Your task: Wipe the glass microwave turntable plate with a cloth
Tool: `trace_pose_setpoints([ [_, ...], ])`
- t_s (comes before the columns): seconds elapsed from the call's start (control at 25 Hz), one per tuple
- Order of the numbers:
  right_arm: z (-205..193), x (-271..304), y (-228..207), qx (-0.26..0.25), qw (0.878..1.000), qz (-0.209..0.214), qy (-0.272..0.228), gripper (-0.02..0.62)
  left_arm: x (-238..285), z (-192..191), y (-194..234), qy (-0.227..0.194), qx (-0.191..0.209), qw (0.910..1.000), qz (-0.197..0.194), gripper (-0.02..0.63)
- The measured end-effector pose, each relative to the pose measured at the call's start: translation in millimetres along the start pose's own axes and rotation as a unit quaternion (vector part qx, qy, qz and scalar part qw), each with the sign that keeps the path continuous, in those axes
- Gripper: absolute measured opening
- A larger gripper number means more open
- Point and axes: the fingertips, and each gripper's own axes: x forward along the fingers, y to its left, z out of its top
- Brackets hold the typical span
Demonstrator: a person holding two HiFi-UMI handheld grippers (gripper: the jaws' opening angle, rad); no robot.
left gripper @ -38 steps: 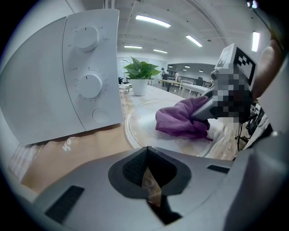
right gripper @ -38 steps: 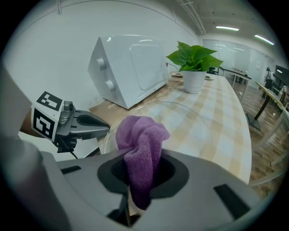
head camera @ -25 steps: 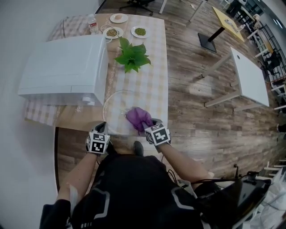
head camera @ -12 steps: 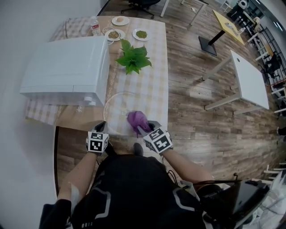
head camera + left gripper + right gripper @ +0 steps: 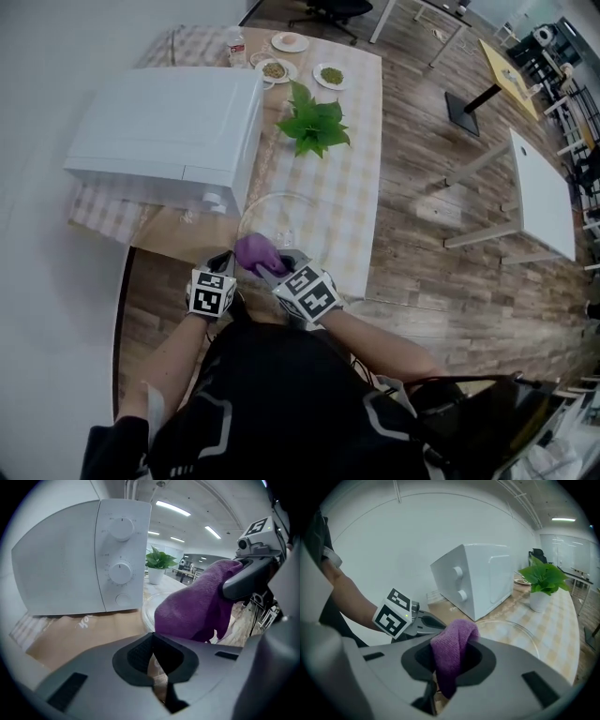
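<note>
Your right gripper [image 5: 274, 269] clamps the purple cloth [image 5: 254, 251] at the glass turntable plate's [image 5: 298, 217] 7 o'clock rim, likely for wiping. Left gripper [image 5: 223, 265] is pinched narrow, empty, alongside.

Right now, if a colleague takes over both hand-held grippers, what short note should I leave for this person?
Left hand-held gripper: jaws closed, nothing seen between them, beside the near rim of the glass plate.
Right hand-held gripper: shut on the purple cloth, held over the plate's near part.
The plate lies on the table, in front of the microwave.
Done: cannot tell how much is wiped.
Left: probably wipe across the rest, toward the far side.
</note>
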Motion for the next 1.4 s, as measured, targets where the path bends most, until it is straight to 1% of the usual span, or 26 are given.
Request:
trace_pose_setpoints([
  [0.12, 3.3, 24.8, 6.7, -0.007, 1.000, 0.009, 0.006, 0.074, -7.3, -9.3, 6.1, 0.010, -0.007, 0.9999, 0.007, 0.008],
  [0.36, -7.9, 58.7, 4.1, -0.006, 1.000, -0.001, 0.025, 0.074, -20.9, -26.0, 10.3, 0.021, -0.029, 0.9993, 0.009, 0.008],
  [0.44, -17.2, 64.1, -2.6, 0.004, 0.999, -0.011, 0.037, 0.074, -22.9, -27.6, 10.5, 0.017, -0.039, 0.9991, 0.006, 0.008],
  [0.56, -26.0, 65.0, -10.1, 0.028, 0.999, -0.021, 0.039, 0.074, -22.9, -27.8, 9.2, 0.015, -0.046, 0.9988, 0.003, 0.008],
  [0.84, -37.6, 49.0, -13.2, 0.061, 0.997, -0.028, 0.034, 0.074, -8.3, -16.8, 5.1, 0.015, -0.025, 0.9995, -0.007, 0.008],
  [1.4, -74.4, 12.5, -31.4, 0.105, 0.992, -0.067, 0.036, 0.074, 13.6, -5.7, -21.3, 0.022, 0.012, 0.9988, -0.043, 0.008],
])
